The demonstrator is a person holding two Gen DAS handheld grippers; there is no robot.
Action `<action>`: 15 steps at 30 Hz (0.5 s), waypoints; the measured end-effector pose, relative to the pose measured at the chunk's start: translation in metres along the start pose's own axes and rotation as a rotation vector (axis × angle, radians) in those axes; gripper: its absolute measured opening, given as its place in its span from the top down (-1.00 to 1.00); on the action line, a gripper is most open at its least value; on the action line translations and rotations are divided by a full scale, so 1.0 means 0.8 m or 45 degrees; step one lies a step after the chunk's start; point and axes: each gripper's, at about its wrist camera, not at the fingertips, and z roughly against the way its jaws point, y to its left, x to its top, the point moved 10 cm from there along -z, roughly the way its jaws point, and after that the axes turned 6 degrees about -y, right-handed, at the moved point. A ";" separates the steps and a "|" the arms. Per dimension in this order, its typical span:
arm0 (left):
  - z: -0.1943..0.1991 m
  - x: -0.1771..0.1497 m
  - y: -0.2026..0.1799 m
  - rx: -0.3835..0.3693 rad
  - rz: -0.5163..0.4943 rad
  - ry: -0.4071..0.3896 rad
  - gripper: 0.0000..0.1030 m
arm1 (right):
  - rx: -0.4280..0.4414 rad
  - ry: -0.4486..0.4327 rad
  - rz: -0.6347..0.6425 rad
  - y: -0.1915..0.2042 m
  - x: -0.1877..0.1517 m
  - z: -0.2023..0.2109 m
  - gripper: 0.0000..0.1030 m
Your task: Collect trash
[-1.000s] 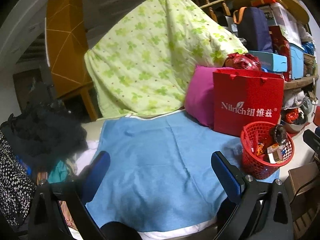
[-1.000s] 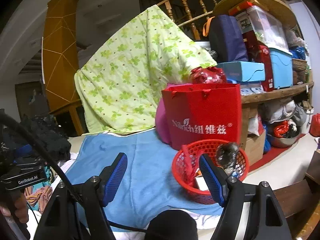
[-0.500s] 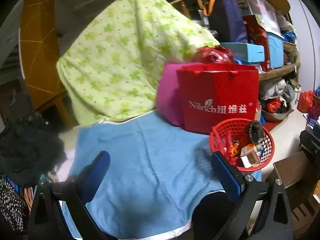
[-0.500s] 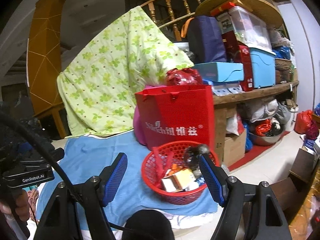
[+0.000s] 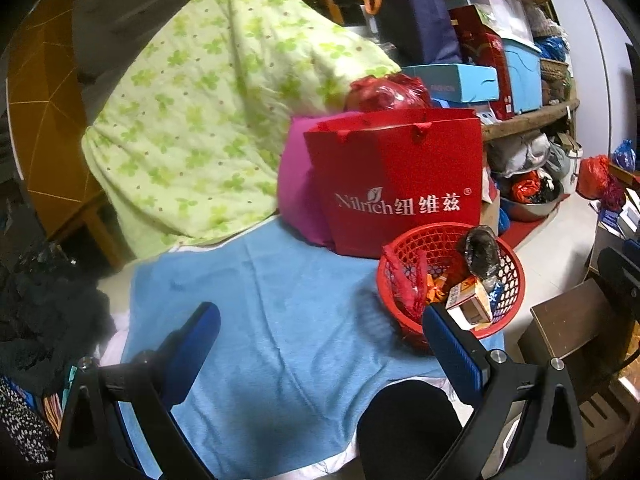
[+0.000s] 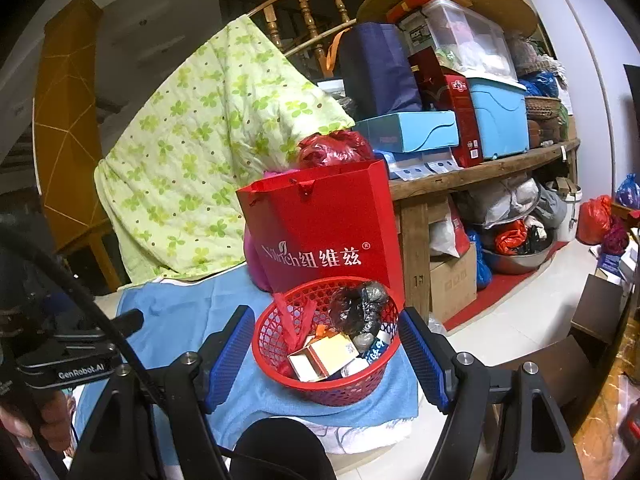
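Observation:
A red mesh basket (image 6: 340,392) stands on the blue towel (image 6: 176,304) at the bed's right corner. It holds trash: a crumpled black bag (image 6: 358,306), a small cardboard box (image 6: 332,354) and wrappers. My right gripper (image 6: 328,360) is open; the basket sits between its blue pads (image 6: 230,356) and just beyond them, untouched. In the left wrist view the basket (image 5: 514,280) lies up and to the right, behind the right pad (image 5: 452,350). My left gripper (image 5: 324,348) is open over bare towel (image 5: 280,320) and holds nothing.
A red paper bag (image 6: 320,236) and a pink cushion (image 5: 298,192) stand behind the basket. A green quilt (image 5: 208,120) hangs at the back, dark clothes (image 5: 48,320) lie left. A loaded wooden shelf (image 6: 480,168) and tiled floor (image 6: 520,320) are to the right. A hand holds the left gripper's body (image 6: 76,364).
Both grippers have swung right toward the basket, which now sits nearer and more central in each view. In the right wrist view it has come between the fingers. Both openings look unchanged.

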 end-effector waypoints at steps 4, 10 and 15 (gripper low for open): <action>-0.002 0.003 -0.007 -0.006 -0.019 0.001 -0.95 | -0.004 0.002 -0.003 -0.004 0.000 0.000 -0.50; -0.004 0.004 -0.012 -0.015 -0.029 0.008 -0.95 | -0.004 0.003 -0.005 -0.007 0.001 -0.001 -0.50; -0.003 0.005 -0.015 -0.019 -0.038 0.008 -0.95 | -0.006 -0.003 -0.011 -0.007 0.000 0.000 -0.50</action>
